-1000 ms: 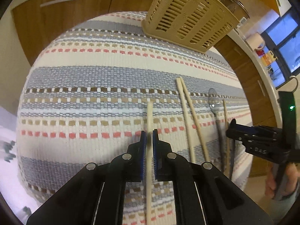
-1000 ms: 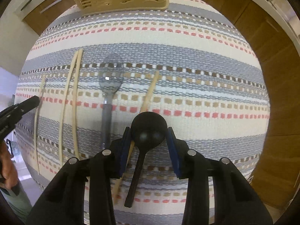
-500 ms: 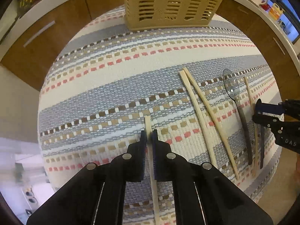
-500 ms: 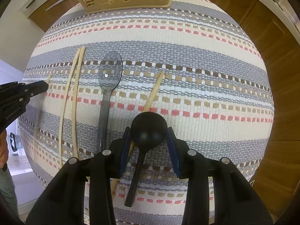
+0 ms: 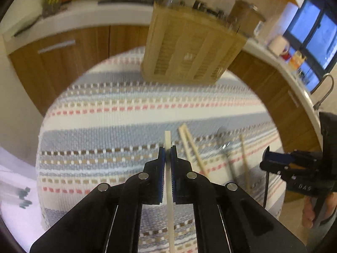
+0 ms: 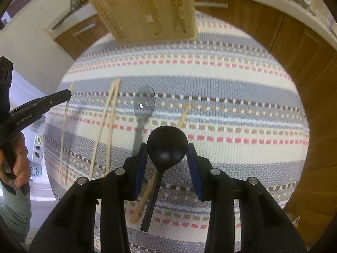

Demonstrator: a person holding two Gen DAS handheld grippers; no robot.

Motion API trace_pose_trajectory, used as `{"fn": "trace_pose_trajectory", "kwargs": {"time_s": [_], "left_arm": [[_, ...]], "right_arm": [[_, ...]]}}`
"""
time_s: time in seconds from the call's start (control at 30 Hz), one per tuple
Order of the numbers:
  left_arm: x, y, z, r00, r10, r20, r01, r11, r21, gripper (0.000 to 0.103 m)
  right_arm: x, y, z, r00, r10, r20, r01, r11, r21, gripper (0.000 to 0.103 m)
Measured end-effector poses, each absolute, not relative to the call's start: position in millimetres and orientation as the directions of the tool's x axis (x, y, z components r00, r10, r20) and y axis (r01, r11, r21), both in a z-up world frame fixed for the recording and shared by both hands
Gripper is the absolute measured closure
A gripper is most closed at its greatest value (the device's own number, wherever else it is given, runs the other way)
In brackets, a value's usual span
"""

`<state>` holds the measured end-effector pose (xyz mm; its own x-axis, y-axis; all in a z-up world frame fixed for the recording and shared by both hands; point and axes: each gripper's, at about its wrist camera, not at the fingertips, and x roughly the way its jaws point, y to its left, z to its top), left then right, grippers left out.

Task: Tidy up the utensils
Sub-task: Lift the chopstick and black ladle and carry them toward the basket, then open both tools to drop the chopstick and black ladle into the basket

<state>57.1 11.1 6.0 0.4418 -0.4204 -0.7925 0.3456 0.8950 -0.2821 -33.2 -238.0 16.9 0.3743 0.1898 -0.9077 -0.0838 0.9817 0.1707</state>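
Left gripper point(image 5: 167, 156) is clamped on a chopstick point(image 5: 170, 200); right gripper point(image 6: 166, 149) grips the black spoon point(image 6: 166, 145). Striped cloth point(image 6: 231, 97) lies bare rightward.

Both grippers are up off the striped cloth point(image 5: 118, 113) now! The left gripper point(image 5: 167, 156) has lifted its single chopstick point(image 5: 170, 200) clear, the table falling away below it. The right gripper point(image 6: 167, 154) has raised the black spoon point(image 6: 166, 147) too, leaving the loose chopstick point(image 6: 183, 116) lying underneath. The beige basket point(image 5: 189, 57) at twelve o'clock now shows its front wall, and the view has tipped up to the counter point(image 5: 84, 14).
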Motion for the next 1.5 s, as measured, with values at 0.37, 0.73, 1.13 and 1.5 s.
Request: {"fn": "trace_pose_trajectory", "kwargs": {"time_s": [0.37,0.73,1.13,1.5], "left_arm": [[50.7,6.1,101.7,0.729,-0.501,-0.466,0.403,0.865,-0.300,0.100],[101.3,-11.2,168.3,0.856,-0.496,-0.143,0.430,0.839,-0.334,0.100],[140.2,-23.9,161.6,0.981,-0.187,0.057,0.195,0.920,-0.340,0.100],[169.2,-40.6,117.9,0.990,-0.139,0.037,0.144,0.955,-0.260,0.100]], "right_arm": [[-22.5,-236.8,105.2,0.723,0.126,-0.680,-0.103,0.992,0.075,0.068],[31.2,-233.5,171.7,0.943,-0.013,-0.334,0.005,1.000,-0.022,0.068],[98.5,-231.5,161.5,0.978,-0.138,-0.158,0.124,0.988,-0.093,0.068],[124.8,-241.0,120.8,0.972,-0.128,-0.194,0.114,0.990,-0.081,0.068]]}}
